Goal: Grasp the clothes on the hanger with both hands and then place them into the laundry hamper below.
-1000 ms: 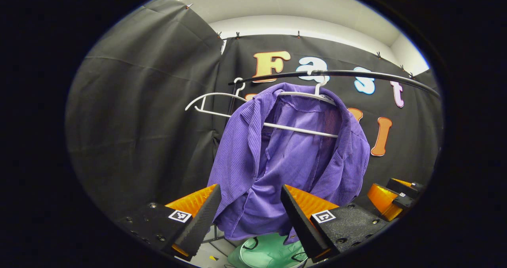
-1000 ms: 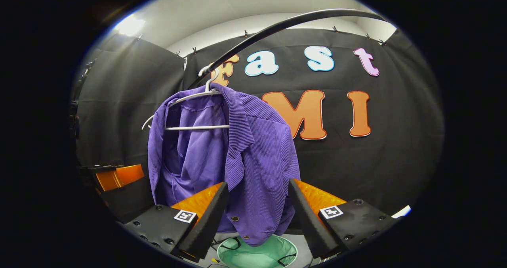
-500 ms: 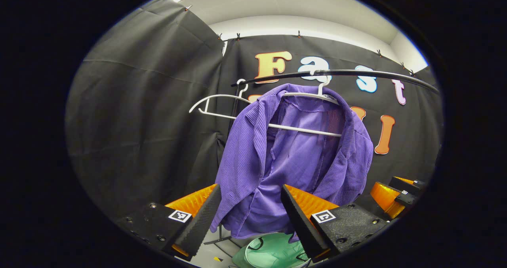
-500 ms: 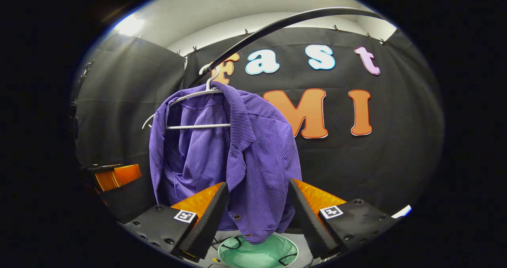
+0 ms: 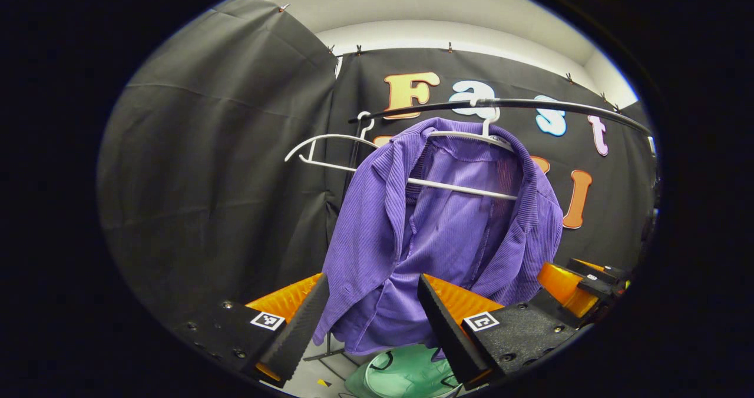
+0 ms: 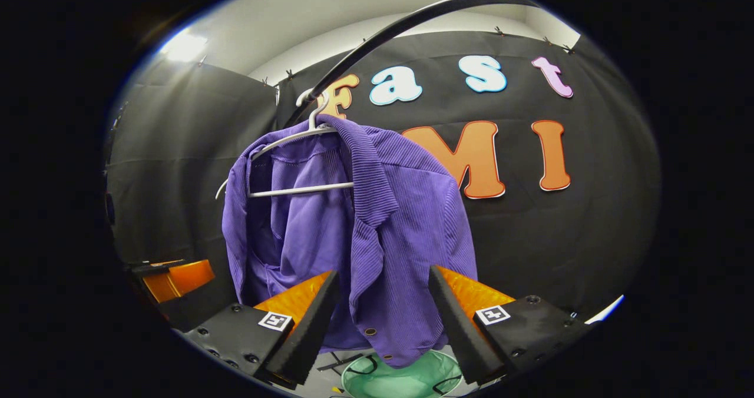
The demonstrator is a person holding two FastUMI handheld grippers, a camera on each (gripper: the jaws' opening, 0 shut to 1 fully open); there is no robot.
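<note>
Hanging from a white hanger (image 5: 465,189) on a black rail (image 5: 530,106), the purple shirt (image 5: 436,239) sits open at the front, its ribbed collar draped over the hanger's shoulders and its hem dangling above the green hamper (image 5: 406,374) on the floor. In the left gripper view, the left gripper (image 5: 368,309) has its fingers spread wide apart, one on each side of the shirt's lower edge; whether they touch the cloth cannot be told, and nothing is clamped. A second hanger (image 5: 324,151), bare, hangs on the rail just to the left of the shirt. The other gripper shows at the right edge of this view, near the shirt's far side.

In the right gripper view, the right gripper (image 6: 383,309) is likewise held wide open, its fingers framing the shirt's (image 6: 377,227) buttoned front panel without closing on it. The hanger (image 6: 300,162) hooks over the rail (image 6: 400,27), which curves up and to the right. The hamper (image 6: 406,377) lies directly below the shirt's hem, its open mouth showing between the fingers. The left gripper (image 6: 177,274) appears at the left edge, beside the shirt's other side.
</note>
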